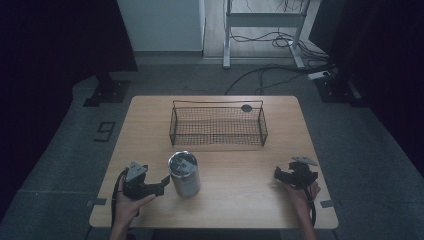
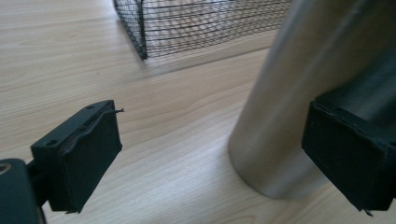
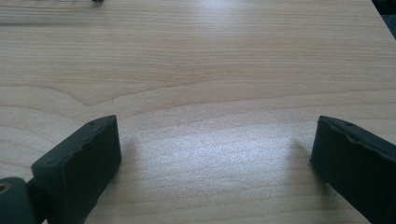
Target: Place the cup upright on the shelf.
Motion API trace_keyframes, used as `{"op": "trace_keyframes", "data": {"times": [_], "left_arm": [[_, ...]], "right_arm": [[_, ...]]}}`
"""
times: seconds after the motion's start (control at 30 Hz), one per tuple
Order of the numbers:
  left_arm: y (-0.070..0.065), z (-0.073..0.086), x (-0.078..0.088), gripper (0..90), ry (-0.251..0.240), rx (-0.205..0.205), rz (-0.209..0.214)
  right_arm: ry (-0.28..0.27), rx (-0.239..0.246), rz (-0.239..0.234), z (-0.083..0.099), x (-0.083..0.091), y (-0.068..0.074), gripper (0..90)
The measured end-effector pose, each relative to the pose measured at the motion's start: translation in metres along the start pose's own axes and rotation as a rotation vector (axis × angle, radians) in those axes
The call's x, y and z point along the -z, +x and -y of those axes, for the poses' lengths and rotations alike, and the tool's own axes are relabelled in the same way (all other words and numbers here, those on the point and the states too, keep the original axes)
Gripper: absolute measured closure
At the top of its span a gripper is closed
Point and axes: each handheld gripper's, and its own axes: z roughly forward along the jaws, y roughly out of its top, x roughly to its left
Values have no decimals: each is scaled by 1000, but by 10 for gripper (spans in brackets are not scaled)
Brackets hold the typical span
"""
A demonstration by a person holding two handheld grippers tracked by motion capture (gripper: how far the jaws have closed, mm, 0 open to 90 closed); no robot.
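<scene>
A tall steel cup (image 1: pixel 184 173) stands upright on the wooden table (image 1: pixel 235 205), near the front left. My left gripper (image 1: pixel 163 186) is open just to the cup's left, held low over the table. In the left gripper view the steel cup (image 2: pixel 299 93) rises at the right, in front of the right jaw, and it is not between the jaws. My right gripper (image 1: pixel 277 175) is open at the front right of the table, with only bare wood between its jaws. A black wire basket (image 1: pixel 218 123) sits at the back middle.
A small dark round thing (image 1: pixel 246 108) lies by the basket's back right rim. The basket (image 2: pixel 196 23) corner shows at the top of the left gripper view. Beyond the table are a desk frame (image 1: pixel 260 25) and floor cables (image 1: pixel 280 42).
</scene>
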Motion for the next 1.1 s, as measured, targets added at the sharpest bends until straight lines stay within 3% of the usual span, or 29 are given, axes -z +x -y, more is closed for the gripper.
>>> {"op": "trace_keyframes", "data": {"times": [0.13,0.4,0.7,0.87,1.1], "left_arm": [[-2,0,2,50,-4,-9,1],[-7,-2,9,34,-10,-13,73],[-22,-3,7,18,7,-76,129],[-36,-5,-1,15,11,-107,159],[-46,-7,-13,12,15,-125,157]], "right_arm": [[0,-1,0,0,0,0,15],[0,-1,1,0,0,0,16],[0,-1,1,0,0,0,16],[-1,-1,1,0,0,0,17],[-2,-3,5,0,0,0,21]]}}
